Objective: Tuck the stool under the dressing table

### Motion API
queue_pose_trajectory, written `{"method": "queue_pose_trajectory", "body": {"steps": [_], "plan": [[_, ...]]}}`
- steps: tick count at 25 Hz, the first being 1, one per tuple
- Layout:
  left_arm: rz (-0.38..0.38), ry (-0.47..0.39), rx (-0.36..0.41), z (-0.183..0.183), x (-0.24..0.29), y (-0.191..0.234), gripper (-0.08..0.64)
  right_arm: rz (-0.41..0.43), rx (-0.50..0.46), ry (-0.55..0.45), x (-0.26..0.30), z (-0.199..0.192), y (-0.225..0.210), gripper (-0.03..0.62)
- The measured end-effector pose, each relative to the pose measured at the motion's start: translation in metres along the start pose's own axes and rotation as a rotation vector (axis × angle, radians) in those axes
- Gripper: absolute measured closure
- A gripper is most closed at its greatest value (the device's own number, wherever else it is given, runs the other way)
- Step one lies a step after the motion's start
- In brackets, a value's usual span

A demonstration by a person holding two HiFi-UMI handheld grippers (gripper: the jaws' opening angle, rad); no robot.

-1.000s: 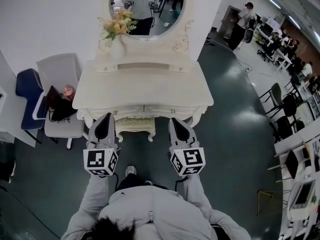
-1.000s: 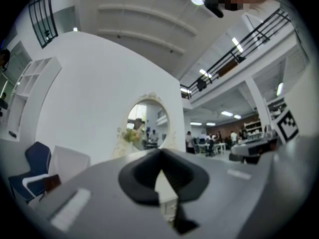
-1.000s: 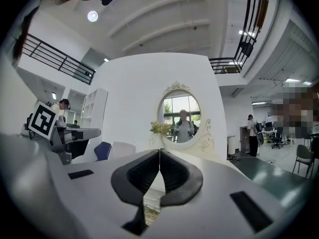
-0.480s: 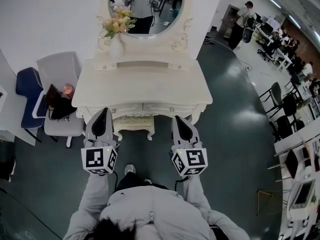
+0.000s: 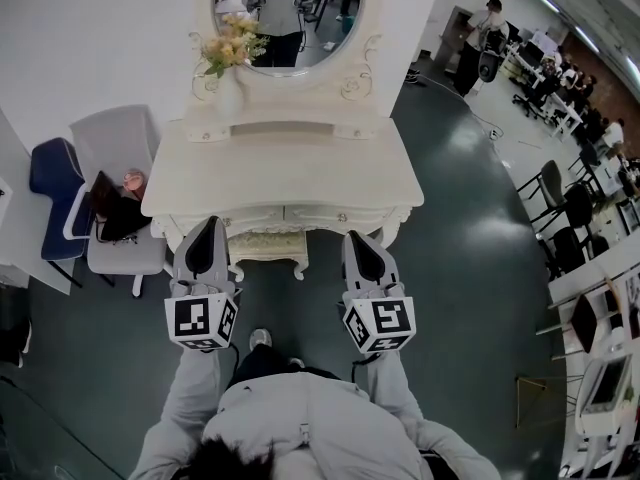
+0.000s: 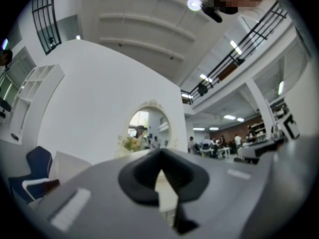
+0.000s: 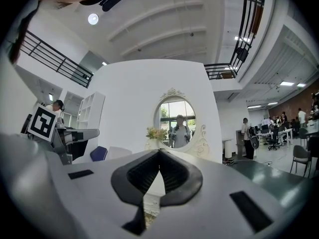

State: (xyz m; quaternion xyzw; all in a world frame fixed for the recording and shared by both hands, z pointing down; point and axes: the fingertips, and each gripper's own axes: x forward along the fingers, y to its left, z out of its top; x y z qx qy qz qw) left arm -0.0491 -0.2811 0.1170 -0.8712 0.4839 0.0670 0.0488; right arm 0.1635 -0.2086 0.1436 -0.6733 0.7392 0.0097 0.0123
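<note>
A cream dressing table [image 5: 283,173] with an oval mirror [image 5: 290,8] stands against the white wall. The cream stool [image 5: 269,248] sits under its front edge, with only its near part showing between my two grippers. My left gripper [image 5: 207,228] hovers at the table's front left corner, shut and empty. My right gripper [image 5: 356,240] hovers at the front right, shut and empty too. Both point level at the table. In the left gripper view the jaws [image 6: 160,154] meet at their tips; in the right gripper view the right gripper [image 7: 159,153] frames the mirror [image 7: 175,121].
A vase of flowers [image 5: 232,68] stands on the table's back left. A white chair [image 5: 122,203] with a dark bag and a blue chair [image 5: 55,193] stand to the left. Dark green floor spreads to the right, with people and desks [image 5: 575,108] far off.
Both grippers have hardly moved. The table and stool sit slightly lower and nearer in the head view than a second ago.
</note>
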Motion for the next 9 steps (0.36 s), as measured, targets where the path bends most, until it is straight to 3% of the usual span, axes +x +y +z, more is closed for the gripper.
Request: {"method": "queue_pose_trajectory", "body": {"steps": [9], "plan": [[-0.001, 0.01, -0.007, -0.0036, 0.0013, 0.0011, 0.552, 0.004, 0.012, 0.0, 0.0039, -0.0012, 0.0019, 0.59]]}}
